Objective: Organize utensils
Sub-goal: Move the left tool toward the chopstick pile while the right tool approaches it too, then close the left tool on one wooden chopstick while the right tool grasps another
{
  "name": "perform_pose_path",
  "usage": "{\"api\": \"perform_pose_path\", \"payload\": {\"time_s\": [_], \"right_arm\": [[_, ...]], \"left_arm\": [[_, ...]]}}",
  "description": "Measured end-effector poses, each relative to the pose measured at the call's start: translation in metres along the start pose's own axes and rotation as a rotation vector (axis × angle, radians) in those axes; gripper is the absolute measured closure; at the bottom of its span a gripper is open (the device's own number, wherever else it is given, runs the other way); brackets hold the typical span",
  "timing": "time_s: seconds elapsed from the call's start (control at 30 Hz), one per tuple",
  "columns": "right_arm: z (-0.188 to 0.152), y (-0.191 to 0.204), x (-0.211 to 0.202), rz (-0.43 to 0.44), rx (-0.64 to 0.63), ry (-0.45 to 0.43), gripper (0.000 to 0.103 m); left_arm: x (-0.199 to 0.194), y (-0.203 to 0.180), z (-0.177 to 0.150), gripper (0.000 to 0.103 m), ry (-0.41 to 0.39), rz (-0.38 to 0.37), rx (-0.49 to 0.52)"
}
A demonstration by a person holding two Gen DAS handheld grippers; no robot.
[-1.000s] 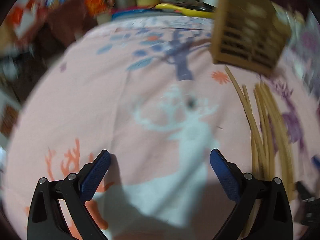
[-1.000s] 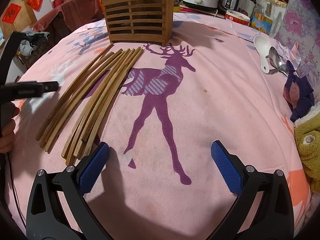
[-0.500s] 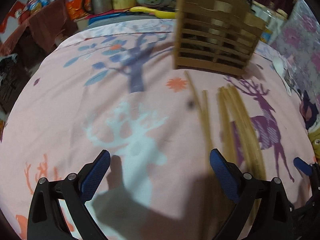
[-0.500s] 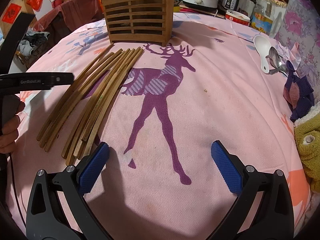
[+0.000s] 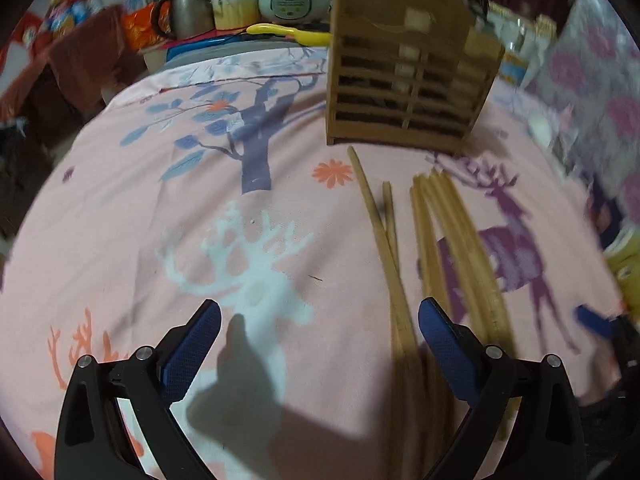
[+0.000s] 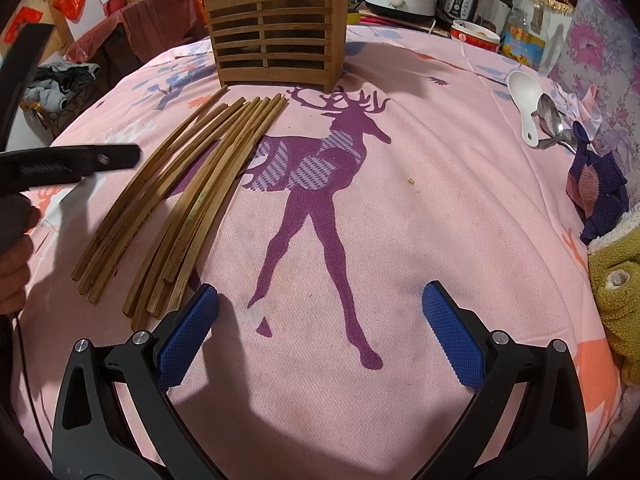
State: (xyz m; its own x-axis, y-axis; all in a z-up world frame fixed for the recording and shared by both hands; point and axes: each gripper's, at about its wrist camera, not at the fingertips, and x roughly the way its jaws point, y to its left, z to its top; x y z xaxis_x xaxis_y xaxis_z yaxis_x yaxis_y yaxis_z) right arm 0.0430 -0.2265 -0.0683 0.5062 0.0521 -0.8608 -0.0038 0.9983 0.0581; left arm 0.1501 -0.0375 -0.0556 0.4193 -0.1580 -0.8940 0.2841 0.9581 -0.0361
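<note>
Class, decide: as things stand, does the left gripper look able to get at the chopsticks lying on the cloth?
Probably yes. The left gripper is open and empty, and the chopsticks lie loose on the tablecloth right beside its right jaw, with nothing on top of them.

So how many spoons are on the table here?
2, both at the tablecloth's far right edge: a white plastic spoon and a metal spoon touching its right side. Others may be hidden.

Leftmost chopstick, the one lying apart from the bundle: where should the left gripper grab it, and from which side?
Judgement: grip the leftmost chopstick mid-shaft, from above, jaws across its width. It lies flat on the tablecloth, with a clear gap there; nearer the left gripper it crosses its neighbour.
</note>
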Motion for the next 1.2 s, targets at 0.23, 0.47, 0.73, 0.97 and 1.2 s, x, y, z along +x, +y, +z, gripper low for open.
{"api": "perform_pose_path", "payload": {"time_s": [0.23,0.47,0.73,0.97,1.2], "right_arm": [[0.000,0.000,0.000,0.000,0.000,0.000,0.005],[0.000,0.000,0.000,-0.001,0.000,0.000,0.005],[0.000,0.000,0.001,-0.001,0.000,0.001,0.005],[-0.001,-0.005,-0.007,-0.003,0.007,-0.029,0.006],[-0.005,0.014,-0.029,0.029,-0.070,-0.128,0.034]], "left_arm": [[0.001,0.062,-0.011,0.007,0.014,0.010,-0.146],[-0.021,0.049,-0.025,0.007,-0.031,-0.058,-0.082],[-0.007,0.021,-0.028,0.018,-0.001,0.023,0.044],[-0.023,0.027,-0.043,0.076,-0.043,0.056,0.044],[-0.026,0.001,-0.052,0.094,-0.072,0.113,0.161]]}}
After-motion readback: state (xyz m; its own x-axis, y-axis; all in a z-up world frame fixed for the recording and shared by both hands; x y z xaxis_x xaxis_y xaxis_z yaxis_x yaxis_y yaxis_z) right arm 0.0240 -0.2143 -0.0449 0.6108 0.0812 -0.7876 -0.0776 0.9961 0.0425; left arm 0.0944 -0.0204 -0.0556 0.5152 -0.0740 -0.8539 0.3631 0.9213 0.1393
